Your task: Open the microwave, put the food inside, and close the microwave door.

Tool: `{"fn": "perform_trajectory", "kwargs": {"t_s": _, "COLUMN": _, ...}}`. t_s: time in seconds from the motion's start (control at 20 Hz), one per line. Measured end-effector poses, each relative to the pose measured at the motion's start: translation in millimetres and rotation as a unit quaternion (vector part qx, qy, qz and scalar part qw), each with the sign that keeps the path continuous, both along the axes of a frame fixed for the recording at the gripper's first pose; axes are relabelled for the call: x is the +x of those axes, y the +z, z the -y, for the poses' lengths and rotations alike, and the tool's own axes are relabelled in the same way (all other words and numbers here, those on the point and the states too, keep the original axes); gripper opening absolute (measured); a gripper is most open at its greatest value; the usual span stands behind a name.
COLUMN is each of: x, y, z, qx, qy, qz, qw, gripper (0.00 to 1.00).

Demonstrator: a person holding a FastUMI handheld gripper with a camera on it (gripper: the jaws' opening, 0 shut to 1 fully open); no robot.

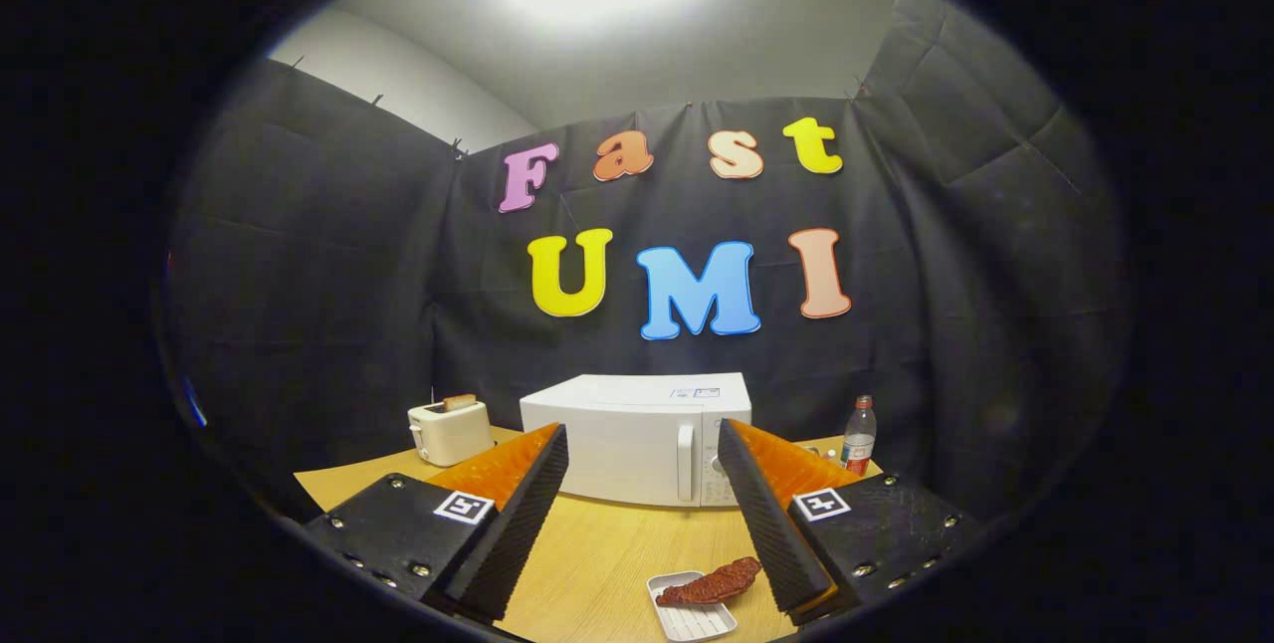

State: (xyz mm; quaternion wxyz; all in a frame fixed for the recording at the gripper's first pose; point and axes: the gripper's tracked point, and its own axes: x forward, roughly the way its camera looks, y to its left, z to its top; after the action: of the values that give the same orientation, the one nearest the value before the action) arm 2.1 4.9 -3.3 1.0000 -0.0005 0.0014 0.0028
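A white microwave (637,436) stands at the back of the wooden table (597,553), door closed, its vertical handle (685,462) toward the right side beside the control panel. A brown piece of food (712,583) lies across a small white tray (692,613) on the table, close to the right finger and well in front of the microwave. My gripper (642,514) is open, held above the table some way short of the microwave, with nothing between its fingers.
A cream toaster (450,430) with a slice of toast in it stands left of the microwave. A plastic bottle (858,436) with a red cap stands to its right. Black cloth walls close the booth behind.
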Motion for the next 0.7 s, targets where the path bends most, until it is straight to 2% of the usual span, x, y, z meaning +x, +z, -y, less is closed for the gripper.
{"fn": "perform_trajectory", "kwargs": {"t_s": 0.4, "x": 6.4, "y": -1.9, "z": -1.5, "qx": 0.002, "qy": -0.003, "qz": 0.005, "qw": 1.0, "gripper": 0.94}}
{"fn": "perform_trajectory", "kwargs": {"t_s": 0.7, "x": 32.5, "y": -8.7, "z": -2.7, "qx": 0.002, "qy": -0.008, "qz": 0.013, "qw": 1.0, "gripper": 0.94}}
